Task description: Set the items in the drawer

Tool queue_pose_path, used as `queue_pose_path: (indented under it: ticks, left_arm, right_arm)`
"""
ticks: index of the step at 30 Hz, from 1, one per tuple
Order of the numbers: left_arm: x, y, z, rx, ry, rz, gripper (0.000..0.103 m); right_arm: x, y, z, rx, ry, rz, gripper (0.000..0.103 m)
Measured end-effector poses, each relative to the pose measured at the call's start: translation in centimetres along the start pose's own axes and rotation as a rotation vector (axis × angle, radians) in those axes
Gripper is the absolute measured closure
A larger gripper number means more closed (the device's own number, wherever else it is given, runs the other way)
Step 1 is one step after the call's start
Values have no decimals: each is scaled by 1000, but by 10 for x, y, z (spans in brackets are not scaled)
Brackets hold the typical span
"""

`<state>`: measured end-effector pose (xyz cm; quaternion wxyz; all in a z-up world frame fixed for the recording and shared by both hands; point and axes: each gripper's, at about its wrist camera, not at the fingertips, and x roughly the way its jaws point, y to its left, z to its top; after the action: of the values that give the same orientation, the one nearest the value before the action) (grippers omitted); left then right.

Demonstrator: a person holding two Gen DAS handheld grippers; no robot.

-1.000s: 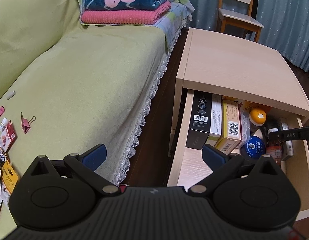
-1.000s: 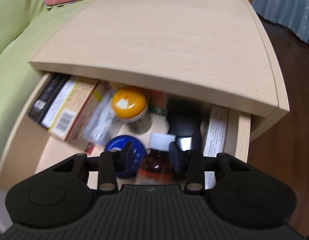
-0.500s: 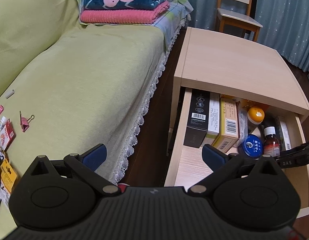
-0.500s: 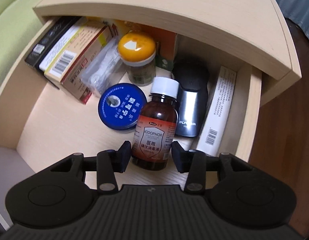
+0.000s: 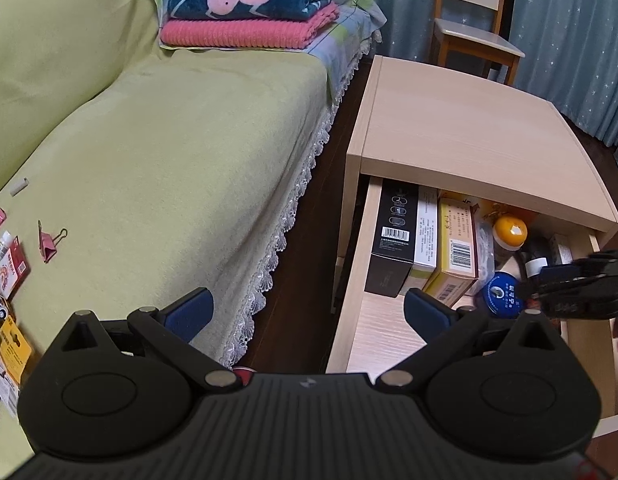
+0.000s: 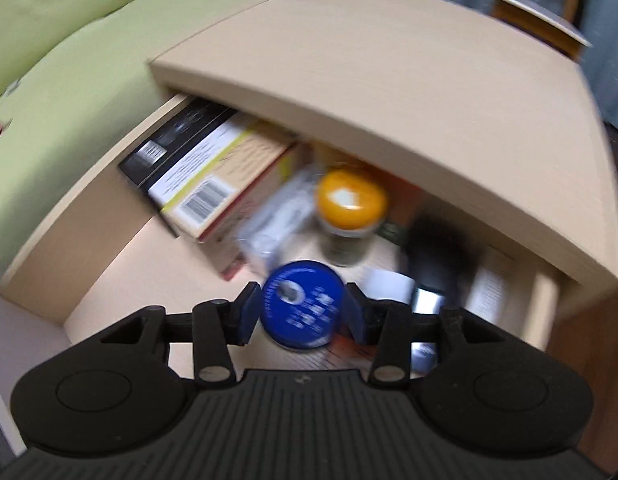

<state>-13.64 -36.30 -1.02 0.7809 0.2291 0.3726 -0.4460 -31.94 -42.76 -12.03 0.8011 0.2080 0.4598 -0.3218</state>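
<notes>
The nightstand drawer [image 5: 355,280] stands pulled out, holding upright boxes [image 5: 393,240], an orange-lidded jar [image 6: 351,200], a blue round tin [image 6: 303,304] and a white-capped brown bottle [image 6: 389,286]. My right gripper [image 6: 301,312] hovers open over the drawer's front. The blue tin shows between its fingers; the blur hides whether they touch it. The bottle stands free to the right of them. In the left wrist view the right gripper [image 5: 533,292] reaches in from the right edge. My left gripper [image 5: 307,310] is wide open and holds nothing, above the gap between sofa and nightstand.
Pink binder clips [image 5: 49,240] and small packets [image 5: 9,272] lie on the green sofa cover at the far left. Folded blankets [image 5: 249,12] sit at the sofa's far end. The nightstand top [image 5: 469,132] overhangs the drawer's back. A wooden chair [image 5: 477,36] stands behind.
The right gripper has swung left and tilted up from the brown bottle, which stays standing in the drawer; the blue tin now sits between its fingers. The left gripper has barely moved.
</notes>
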Motion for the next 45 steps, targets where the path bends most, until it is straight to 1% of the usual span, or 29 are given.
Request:
queue_pose_path:
  ticks: [3, 4, 6, 8, 10, 12, 13, 14, 16, 20, 21, 23, 25, 27, 29, 30, 33, 35, 39, 40, 43, 44, 45]
  left_arm:
    - [-2, -2, 0, 9, -3, 1, 1]
    - [-3, -2, 0, 12, -4, 2, 1]
    - [-3, -3, 0, 14, -5, 3, 1]
    - [-2, -3, 0, 14, -1, 3, 1]
    - [0, -4, 0, 14, 6, 2, 1]
    - [2, -7, 1, 17, 8, -3, 1]
    - [2, -8, 1, 19, 9, -6, 1]
    - [3, -9, 0, 22, 10, -9, 1]
    - [3, -11, 0, 31, 10, -11, 1]
    - [5, -12, -1, 32, 16, -15, 1]
    - [5, -12, -1, 32, 17, -16, 1]
    - [6, -12, -1, 30, 17, -18, 1]
    - [6, -14, 0, 30, 17, -23, 1]
    - [6, -16, 0, 36, 16, -27, 1]
    - [5, -18, -1, 47, 14, -26, 1]
    - [4, -19, -1, 50, 12, -26, 1]
    - [4, -17, -2, 47, 15, -23, 1]
    - [6, -16, -1, 41, 21, -20, 1]
    - [7, -17, -1, 46, 24, -18, 1]
    - [6, -17, -1, 48, 21, -19, 1]
    - [6, -16, -1, 48, 19, -21, 1]
    - [7, -16, -1, 44, 22, -23, 1]
    - [9, -16, -1, 42, 24, -26, 1]
  right_arm:
    - [21, 2, -2, 2, 40, 36, 62]
    - [29, 4, -2, -9, 51, 34, 61]
    - [33, 7, -1, -66, 40, 24, 53]
    - [35, 11, -1, -109, 49, 13, 51]
    - [35, 16, -3, -148, 60, 23, 51]
    - [32, 19, -6, -153, 70, 61, 51]
    - [30, 18, -8, -148, 72, 81, 54]
    - [26, 17, -11, -133, 69, 89, 59]
    - [15, 9, -18, -79, 50, 86, 59]
    - [-6, -9, -30, 24, 41, 68, 59]
    - [-13, -14, -33, 50, 52, 63, 59]
    - [-21, -20, -38, 82, 87, 14, 59]
    - [-22, -17, -40, 85, 137, -30, 59]
    - [-15, -16, -41, 78, 180, -48, 59]
    - [-4, -10, -43, 58, 219, -99, 66]
    - [-1, -7, -44, 60, 226, -112, 66]
    - [-4, -14, -43, 150, 210, -106, 66]
    - [-3, -18, -42, 219, 181, -93, 66]
    - [0, -35, -39, 411, 144, -50, 66]
    - [-3, -36, -40, 410, 142, -45, 66]
    - [-11, -28, -42, 317, 165, -58, 66]
    - [-13, -25, -43, 277, 182, -58, 69]
    - [-13, -22, -45, 245, 205, -48, 79]
